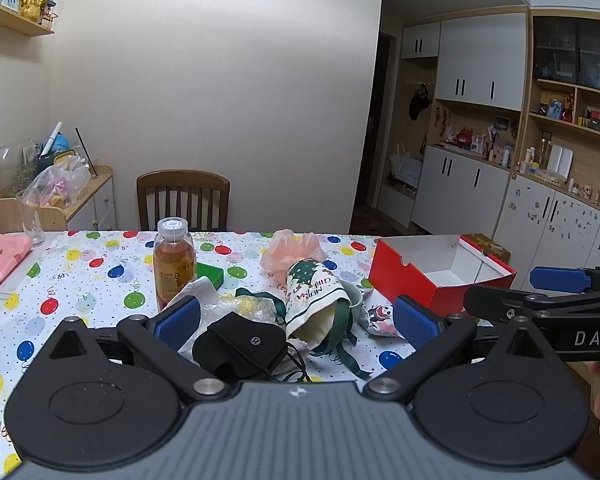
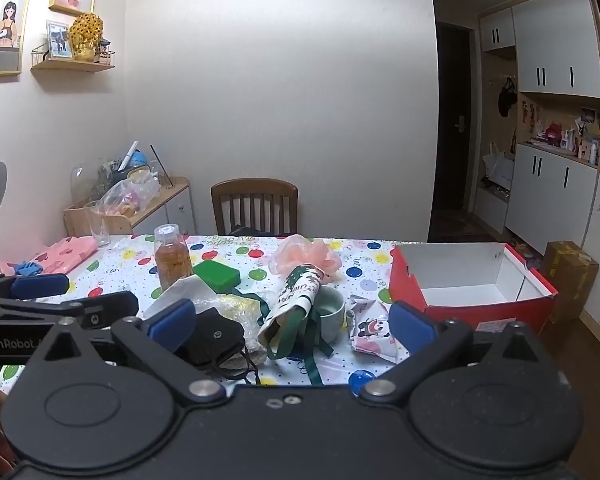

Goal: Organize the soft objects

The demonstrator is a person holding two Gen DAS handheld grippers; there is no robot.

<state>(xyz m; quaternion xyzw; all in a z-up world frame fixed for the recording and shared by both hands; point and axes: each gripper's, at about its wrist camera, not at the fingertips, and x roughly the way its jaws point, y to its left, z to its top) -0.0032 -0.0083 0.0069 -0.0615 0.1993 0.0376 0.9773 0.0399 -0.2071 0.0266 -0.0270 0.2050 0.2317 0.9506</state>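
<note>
Soft things lie heaped at the near edge of the balloon-print tablecloth (image 1: 80, 280): a black pouch (image 1: 240, 344) (image 2: 214, 338), a Christmas drawstring bag (image 1: 316, 300) (image 2: 296, 296) with green ribbons, a pink plastic bag (image 1: 292, 252) (image 2: 304, 254) and a panda-print pouch (image 1: 380, 316) (image 2: 372, 332). An open red box (image 1: 432, 276) (image 2: 472, 284) with a white, bare inside stands to the right. My left gripper (image 1: 296, 320) hovers open just short of the pile, holding nothing. My right gripper (image 2: 292, 325) is beside it, also open and holding nothing.
A bottle of amber drink (image 1: 174, 264) (image 2: 172, 260), a green box (image 2: 218, 274), a pale cup (image 2: 330, 308) and crumpled clear plastic (image 2: 224, 304) sit among the pile. Pink cloth (image 2: 60, 260) and a glass (image 2: 98, 220) are far left. A wooden chair (image 2: 254, 206) stands behind the table.
</note>
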